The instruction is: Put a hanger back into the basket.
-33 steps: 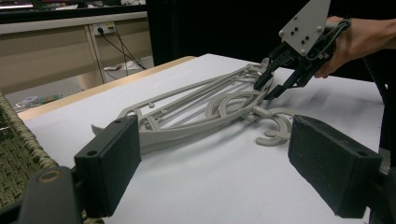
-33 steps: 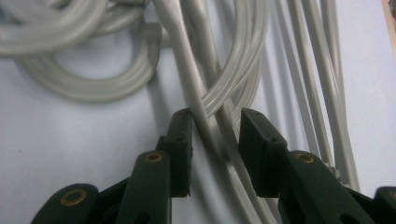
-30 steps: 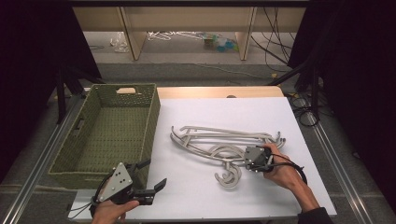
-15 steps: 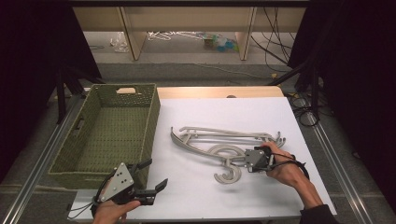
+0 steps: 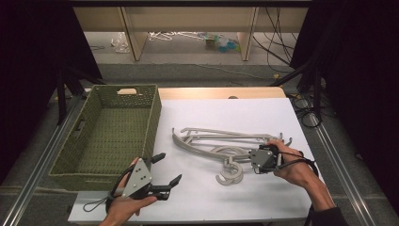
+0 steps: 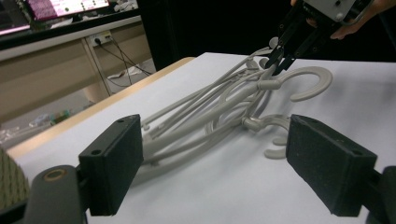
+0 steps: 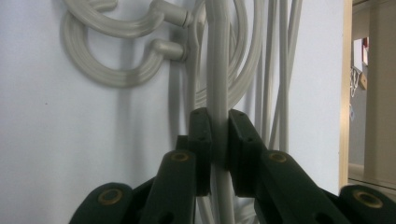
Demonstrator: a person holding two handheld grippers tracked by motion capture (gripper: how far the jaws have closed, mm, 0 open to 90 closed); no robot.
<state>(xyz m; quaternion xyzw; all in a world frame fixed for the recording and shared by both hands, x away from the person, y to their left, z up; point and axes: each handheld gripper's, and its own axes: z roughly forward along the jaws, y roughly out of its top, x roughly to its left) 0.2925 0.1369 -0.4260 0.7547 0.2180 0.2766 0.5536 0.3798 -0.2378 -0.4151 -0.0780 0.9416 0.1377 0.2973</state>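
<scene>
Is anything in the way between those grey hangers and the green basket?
Nothing lies on the table between the hangers and the basket. The left tool hovers open near the basket's front corner, beside that path. The right tool is shut on a hanger arm.

The high view looks forward and down over the whole table (image 5: 282, 197). Each gripper view sits low and close; all share the hangers (image 6: 219, 107), apparently mid-table.

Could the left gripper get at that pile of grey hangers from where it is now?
Probably yes. The left gripper is open over bare white table, jaws pointing toward the hangers, with nothing lying between. The right gripper is already shut on one hanger at the pile's far side, so it might crowd that end.
</scene>
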